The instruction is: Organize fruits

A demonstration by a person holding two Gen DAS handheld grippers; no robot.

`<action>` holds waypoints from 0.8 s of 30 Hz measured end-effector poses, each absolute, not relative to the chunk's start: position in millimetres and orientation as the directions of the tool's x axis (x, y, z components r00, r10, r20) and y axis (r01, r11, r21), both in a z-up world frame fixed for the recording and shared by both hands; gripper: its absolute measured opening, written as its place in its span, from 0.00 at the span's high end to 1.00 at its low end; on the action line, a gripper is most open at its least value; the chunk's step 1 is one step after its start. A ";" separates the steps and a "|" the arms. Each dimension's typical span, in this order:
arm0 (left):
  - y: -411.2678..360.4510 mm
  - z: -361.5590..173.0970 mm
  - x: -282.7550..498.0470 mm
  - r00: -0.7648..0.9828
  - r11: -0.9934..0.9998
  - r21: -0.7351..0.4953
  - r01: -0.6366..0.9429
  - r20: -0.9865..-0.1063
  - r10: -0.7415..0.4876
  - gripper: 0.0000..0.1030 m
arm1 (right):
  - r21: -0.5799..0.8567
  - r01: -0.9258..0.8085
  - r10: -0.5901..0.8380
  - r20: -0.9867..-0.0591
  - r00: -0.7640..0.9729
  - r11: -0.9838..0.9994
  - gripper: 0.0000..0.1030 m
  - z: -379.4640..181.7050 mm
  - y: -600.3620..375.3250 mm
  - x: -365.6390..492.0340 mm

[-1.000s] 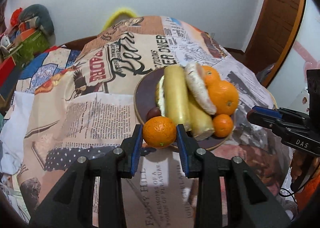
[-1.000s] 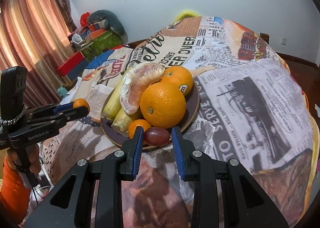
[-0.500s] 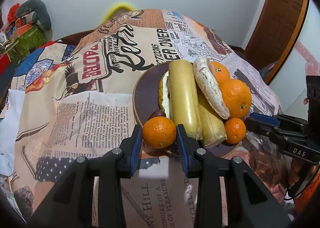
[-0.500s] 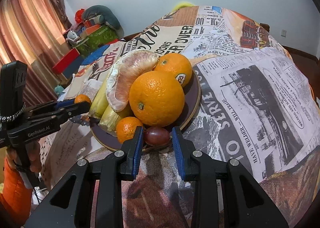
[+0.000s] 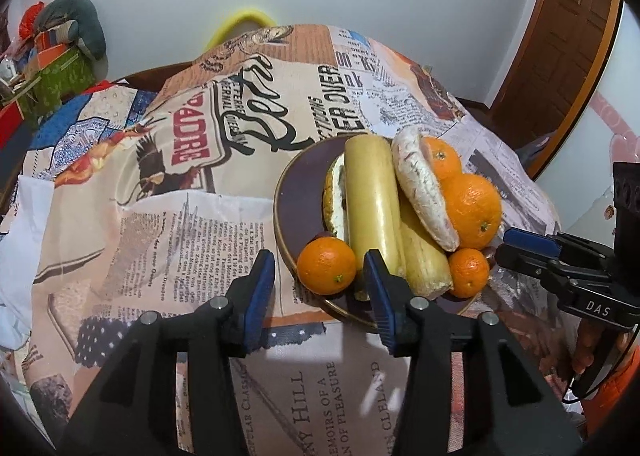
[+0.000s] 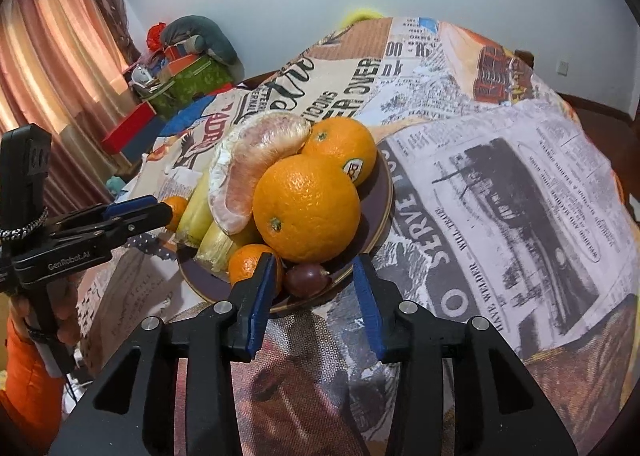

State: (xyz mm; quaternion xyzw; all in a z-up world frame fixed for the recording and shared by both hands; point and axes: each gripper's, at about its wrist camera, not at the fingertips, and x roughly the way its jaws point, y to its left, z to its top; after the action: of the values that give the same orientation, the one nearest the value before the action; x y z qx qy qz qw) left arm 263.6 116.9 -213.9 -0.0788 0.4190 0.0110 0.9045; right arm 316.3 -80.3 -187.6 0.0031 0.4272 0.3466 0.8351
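A dark purple plate (image 5: 296,191) on the newspaper-print cloth holds two large oranges (image 6: 306,207), a peeled pomelo wedge (image 6: 256,159), yellow stalks (image 5: 370,195) and a small tangerine (image 5: 469,272). A small orange (image 5: 327,266) rests at the plate's near rim between the fingers of my left gripper (image 5: 320,292). Its jaws are opening and the pads stand clear of the fruit. A dark red fruit (image 6: 308,279) lies on the plate's near edge inside my right gripper (image 6: 314,296). These jaws are opening too, with gaps on both sides.
The table (image 6: 500,183) is covered by a cloth that drops off at the edges. Each gripper shows in the other's view, the right gripper (image 5: 524,244) right of the plate, the left gripper (image 6: 136,211) left of it. Boxes and cushions (image 6: 188,67) are piled by the curtain.
Both pairs of jaws have spread apart. The small orange and the dark red fruit, gripped before, now sit free on the plate. Both hands stayed nearly in place.
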 end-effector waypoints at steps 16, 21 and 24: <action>70.2 -68.2 163.8 0.885 0.997 -0.068 -0.036 -0.465 0.000 0.55 | 0.193 -0.629 0.643 -0.419 0.641 0.753 0.64 -41.9 -110.5 224.5; 51.4 -22.0 118.4 0.943 0.999 -0.051 -0.020 -0.332 0.002 0.55 | 0.151 -0.633 0.646 -0.299 0.703 0.759 0.64 0.4 -119.4 182.9; 42.6 -4.6 94.6 0.962 0.999 -0.039 -0.020 -0.273 0.009 0.46 | 0.139 -0.629 0.642 -0.242 0.727 0.765 0.55 17.0 -125.5 162.6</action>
State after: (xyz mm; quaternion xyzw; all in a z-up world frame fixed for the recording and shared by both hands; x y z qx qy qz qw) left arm 94.6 42.6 -4.6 -0.0207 0.1376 0.0074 0.9902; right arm 162.6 -125.5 17.0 0.0238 0.1393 0.3421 0.9290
